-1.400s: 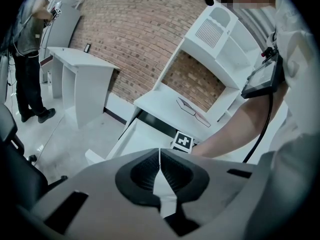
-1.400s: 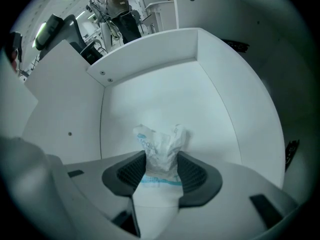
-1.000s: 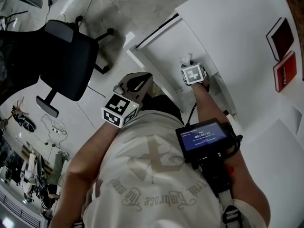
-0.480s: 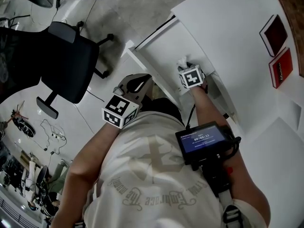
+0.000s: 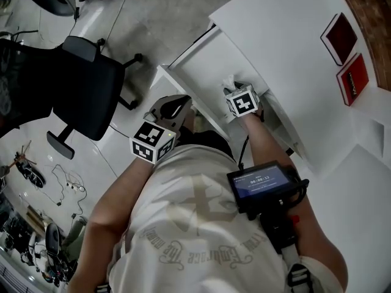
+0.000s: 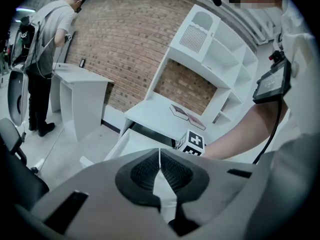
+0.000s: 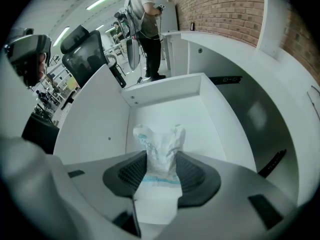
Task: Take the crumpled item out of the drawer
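Observation:
A crumpled white paper item (image 7: 159, 151) with pale blue print sticks up between the ribbed pads of my right gripper (image 7: 161, 170), which is shut on it. It hangs above the floor of the open white drawer (image 7: 197, 126). In the head view the right gripper (image 5: 240, 97) sits over the drawer (image 5: 201, 72) with the crumpled item (image 5: 229, 82) poking out past its marker cube. My left gripper (image 5: 173, 107) is held back near my chest, away from the drawer. In the left gripper view its pads (image 6: 160, 170) meet with nothing between them.
The drawer is pulled out from under a white desk (image 5: 293, 54). Two red books (image 5: 345, 57) lie on the desktop. A black office chair (image 5: 79, 90) stands to the left. A person (image 7: 145, 26) stands by another desk further off.
The right gripper has stayed shut on the crumpled item over the drawer, drifting slightly left in the head view as the head camera shifted. The left gripper has barely moved.

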Action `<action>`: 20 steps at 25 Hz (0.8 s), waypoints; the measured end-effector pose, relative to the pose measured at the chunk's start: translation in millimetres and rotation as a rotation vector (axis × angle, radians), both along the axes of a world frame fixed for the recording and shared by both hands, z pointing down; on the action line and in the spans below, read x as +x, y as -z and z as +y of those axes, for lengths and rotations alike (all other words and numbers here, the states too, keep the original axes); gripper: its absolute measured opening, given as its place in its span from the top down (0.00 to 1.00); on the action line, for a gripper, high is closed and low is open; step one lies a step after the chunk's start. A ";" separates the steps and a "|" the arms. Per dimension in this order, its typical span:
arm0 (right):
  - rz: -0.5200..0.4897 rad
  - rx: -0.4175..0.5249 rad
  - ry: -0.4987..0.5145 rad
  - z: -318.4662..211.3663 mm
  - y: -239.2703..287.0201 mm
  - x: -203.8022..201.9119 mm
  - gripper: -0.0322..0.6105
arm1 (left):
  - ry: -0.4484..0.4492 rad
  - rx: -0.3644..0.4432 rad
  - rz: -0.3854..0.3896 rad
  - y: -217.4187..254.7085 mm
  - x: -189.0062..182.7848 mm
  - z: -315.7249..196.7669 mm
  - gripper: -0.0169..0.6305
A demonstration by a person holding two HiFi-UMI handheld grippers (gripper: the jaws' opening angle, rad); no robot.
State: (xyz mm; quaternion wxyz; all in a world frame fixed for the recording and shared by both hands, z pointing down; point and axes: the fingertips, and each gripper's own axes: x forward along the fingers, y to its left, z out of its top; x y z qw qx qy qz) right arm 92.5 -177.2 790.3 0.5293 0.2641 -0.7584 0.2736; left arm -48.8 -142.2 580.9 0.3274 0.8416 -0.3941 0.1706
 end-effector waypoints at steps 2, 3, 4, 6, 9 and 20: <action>-0.009 0.002 -0.003 2.3 5.0 0.6 0.65 | -0.004 0.010 0.000 2.4 2.7 1.8 0.93; -0.015 0.008 -0.002 2.2 8.5 0.1 0.65 | -0.007 0.015 0.000 3.7 3.7 2.4 0.93; -0.022 0.014 0.000 1.6 12.7 -0.7 0.65 | -0.010 0.020 -0.001 5.2 4.7 2.9 0.93; -0.032 0.029 0.003 0.3 21.7 -1.9 0.65 | -0.014 0.029 -0.003 7.9 6.2 4.3 0.93; -0.044 0.046 -0.002 0.5 31.1 -0.6 0.65 | -0.014 0.041 -0.004 11.8 8.2 6.5 0.93; -0.112 0.111 -0.033 9.4 67.6 -4.5 0.66 | -0.017 0.089 -0.008 26.8 12.6 21.1 0.93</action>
